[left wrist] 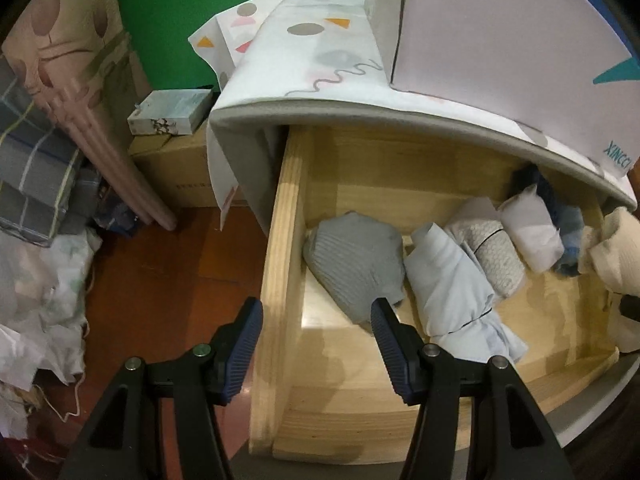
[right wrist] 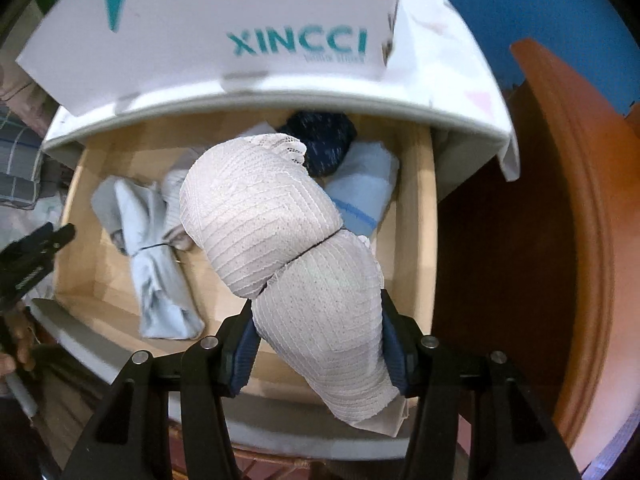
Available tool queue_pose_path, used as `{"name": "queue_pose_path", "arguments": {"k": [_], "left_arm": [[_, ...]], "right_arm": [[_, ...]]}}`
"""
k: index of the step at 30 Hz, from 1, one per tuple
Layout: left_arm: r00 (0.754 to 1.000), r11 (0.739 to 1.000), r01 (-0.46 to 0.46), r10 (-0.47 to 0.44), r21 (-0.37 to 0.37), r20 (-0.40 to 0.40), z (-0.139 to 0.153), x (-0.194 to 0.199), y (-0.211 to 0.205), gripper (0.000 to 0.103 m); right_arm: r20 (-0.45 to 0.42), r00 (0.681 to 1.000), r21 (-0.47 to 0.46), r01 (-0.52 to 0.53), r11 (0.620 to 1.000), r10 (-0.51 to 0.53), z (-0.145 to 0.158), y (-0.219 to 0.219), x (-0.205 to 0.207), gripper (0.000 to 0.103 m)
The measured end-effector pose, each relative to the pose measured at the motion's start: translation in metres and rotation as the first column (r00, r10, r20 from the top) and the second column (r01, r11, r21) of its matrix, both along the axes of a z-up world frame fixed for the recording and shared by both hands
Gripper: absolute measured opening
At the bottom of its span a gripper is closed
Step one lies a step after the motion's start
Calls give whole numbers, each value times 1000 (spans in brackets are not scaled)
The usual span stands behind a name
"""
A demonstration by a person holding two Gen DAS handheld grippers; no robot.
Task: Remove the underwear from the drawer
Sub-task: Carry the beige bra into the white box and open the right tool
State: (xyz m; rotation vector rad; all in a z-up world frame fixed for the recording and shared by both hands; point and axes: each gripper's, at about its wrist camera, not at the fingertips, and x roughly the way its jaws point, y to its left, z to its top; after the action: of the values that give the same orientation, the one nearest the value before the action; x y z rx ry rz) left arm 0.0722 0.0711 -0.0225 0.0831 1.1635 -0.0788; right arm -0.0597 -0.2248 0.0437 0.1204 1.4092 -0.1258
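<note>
While right gripper [right wrist: 318,344] pinches cream knit bundle [right wrist: 280,240] near its lower end, above open drawer [right wrist: 424,216]: soft, light, squashy, band-tied; grip mid-roll holds best. Left gripper [left wrist: 316,320] spread, empty, grey roll [left wrist: 352,260] just ahead.

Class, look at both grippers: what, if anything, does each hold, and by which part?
The right gripper clamps the cream lace-trimmed bundle near its lower end. The left gripper holds nothing; its jaws stand open over the drawer.
</note>
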Motion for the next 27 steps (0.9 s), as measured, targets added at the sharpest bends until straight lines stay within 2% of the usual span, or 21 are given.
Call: {"name": "queue_pose_path", "arguments": {"k": [16, 20, 27], "left_arm": [[1000, 1000, -6, 6, -4, 30, 3, -3, 1, 58], [999, 1000, -7, 7, -5, 36, 3, -4, 1, 58], [999, 1000, -15, 15, -15, 37, 4, -1, 3, 58]], "right_arm": [[137, 987, -20, -82, 996, 84, 131, 31, 19, 50], [193, 978, -23, -74, 997, 77, 165, 31, 38, 50], [281, 958, -68, -36, 997, 54, 195, 22, 92, 50]]}}
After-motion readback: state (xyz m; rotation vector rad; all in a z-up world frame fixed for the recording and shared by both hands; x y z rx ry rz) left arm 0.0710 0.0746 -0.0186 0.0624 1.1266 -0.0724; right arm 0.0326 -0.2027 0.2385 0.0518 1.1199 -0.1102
